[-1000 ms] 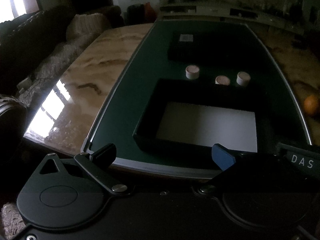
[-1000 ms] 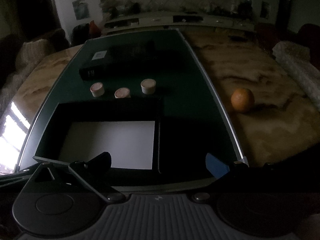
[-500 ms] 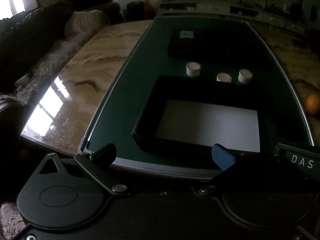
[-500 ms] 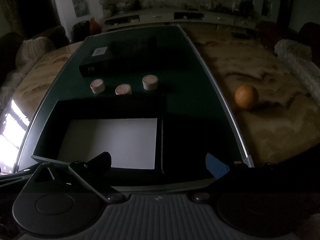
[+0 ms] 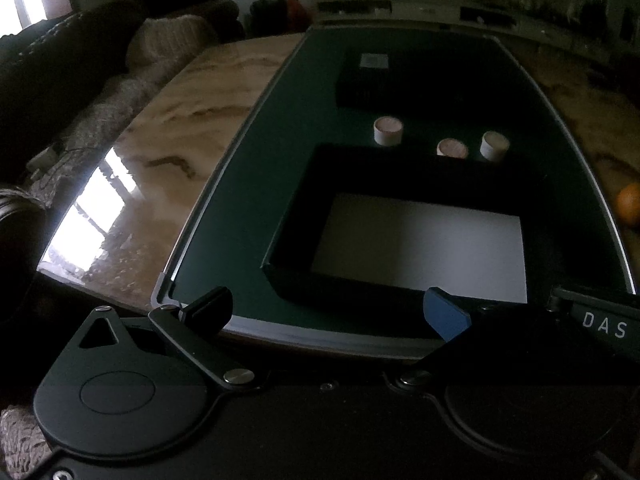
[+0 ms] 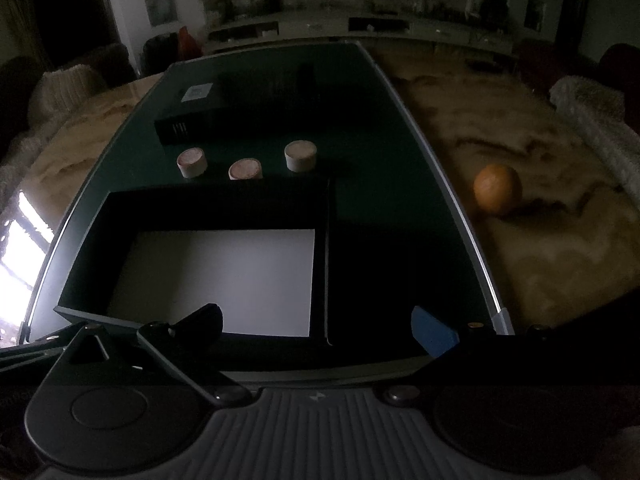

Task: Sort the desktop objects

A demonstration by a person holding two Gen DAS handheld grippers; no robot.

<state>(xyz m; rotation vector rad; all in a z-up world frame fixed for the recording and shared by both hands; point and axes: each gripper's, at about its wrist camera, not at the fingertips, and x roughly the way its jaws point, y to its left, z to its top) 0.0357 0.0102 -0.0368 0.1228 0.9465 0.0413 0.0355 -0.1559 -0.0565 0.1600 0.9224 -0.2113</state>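
An open black box with a white floor [image 5: 424,244] [image 6: 224,280] lies on a dark green mat [image 5: 256,200] [image 6: 384,184]. Beyond its far wall stand three small white round containers: left [image 5: 387,131] [image 6: 192,163], middle [image 5: 452,148] [image 6: 245,169], right [image 5: 494,145] [image 6: 300,155]. A closed black box with a white label [image 5: 376,76] [image 6: 188,120] lies farther back. My left gripper [image 5: 326,312] is open and empty over the mat's near edge. My right gripper [image 6: 316,326] is open and empty over the box's near right corner.
An orange [image 6: 497,188] [image 5: 629,204] sits on the marble tabletop [image 6: 540,220] right of the mat. A sofa with cushions [image 5: 80,92] runs along the left side. A low cabinet [image 6: 320,26] stands behind the table.
Both grippers have moved slightly forward and higher over the mat; the objects appear a little lower in view. Nothing on the table has moved.
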